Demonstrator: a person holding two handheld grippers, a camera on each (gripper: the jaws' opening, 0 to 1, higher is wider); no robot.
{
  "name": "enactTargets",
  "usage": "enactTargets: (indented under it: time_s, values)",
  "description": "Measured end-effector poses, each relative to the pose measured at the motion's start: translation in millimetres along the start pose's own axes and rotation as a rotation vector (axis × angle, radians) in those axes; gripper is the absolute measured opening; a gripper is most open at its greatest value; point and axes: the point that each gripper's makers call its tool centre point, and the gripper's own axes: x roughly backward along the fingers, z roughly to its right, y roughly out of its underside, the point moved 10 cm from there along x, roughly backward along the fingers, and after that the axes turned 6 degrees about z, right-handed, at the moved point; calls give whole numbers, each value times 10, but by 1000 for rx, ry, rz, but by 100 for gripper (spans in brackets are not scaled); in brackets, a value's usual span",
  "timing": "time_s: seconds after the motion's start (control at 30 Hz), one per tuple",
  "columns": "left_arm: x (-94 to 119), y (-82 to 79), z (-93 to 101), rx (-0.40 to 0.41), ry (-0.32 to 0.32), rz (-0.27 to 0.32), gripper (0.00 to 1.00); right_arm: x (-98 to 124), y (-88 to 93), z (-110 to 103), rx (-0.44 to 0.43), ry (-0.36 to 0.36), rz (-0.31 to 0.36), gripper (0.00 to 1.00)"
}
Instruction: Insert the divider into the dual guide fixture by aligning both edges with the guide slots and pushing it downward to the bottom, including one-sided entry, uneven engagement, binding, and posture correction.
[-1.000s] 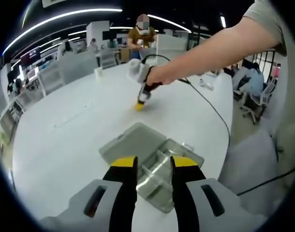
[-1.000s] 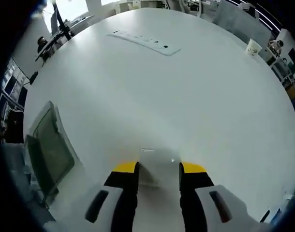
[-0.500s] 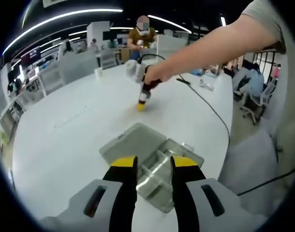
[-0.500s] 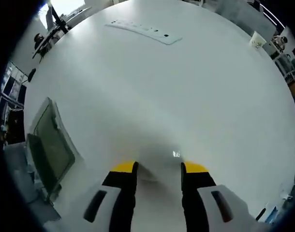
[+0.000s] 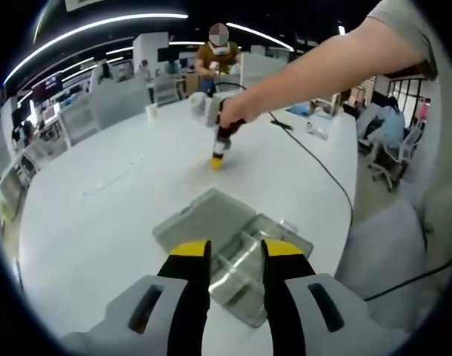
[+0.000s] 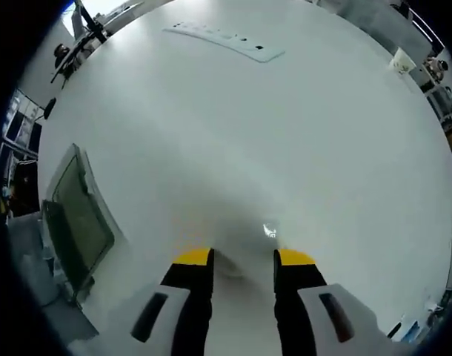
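Observation:
The dual guide fixture [image 5: 233, 248] is a grey open case with slotted metal rails, lying on the white table just beyond my left gripper [image 5: 236, 251]. That gripper is open and hovers above it with nothing between its fingers. Farther out, a person's hand holds my right gripper [image 5: 215, 162] tip-down on the table. In the right gripper view, the clear divider [image 6: 242, 248] spans the gap between the fingers of my right gripper [image 6: 243, 258], touching both at table level. The fixture [image 6: 76, 215] lies off to the left.
A black cable [image 5: 322, 167] trails from the right gripper across the table to its right edge. A paper cup [image 5: 150, 111] stands far left, and a white power strip [image 6: 224, 41] lies at the far side. A person stands behind the table.
The right gripper and hand have shifted slightly farther away across the table. The divider's far edge looks a little higher and blurrier between the jaws. The left gripper has stayed still.

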Motion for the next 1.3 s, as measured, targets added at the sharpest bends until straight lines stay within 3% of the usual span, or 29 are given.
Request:
enactTargets:
  time_s: [0.47,1.07,1.3]
  values:
    - [-39,-16,36,-6,10,-1,25,52,71,-36,44,-31,-3,28]
    - [-45,-42,87,-16,18,7,25,238,96,-253,170,-51,28,28]
    - [-61,-44,123,-17,25,16,25,374,223,-405,222,-52,37,28]
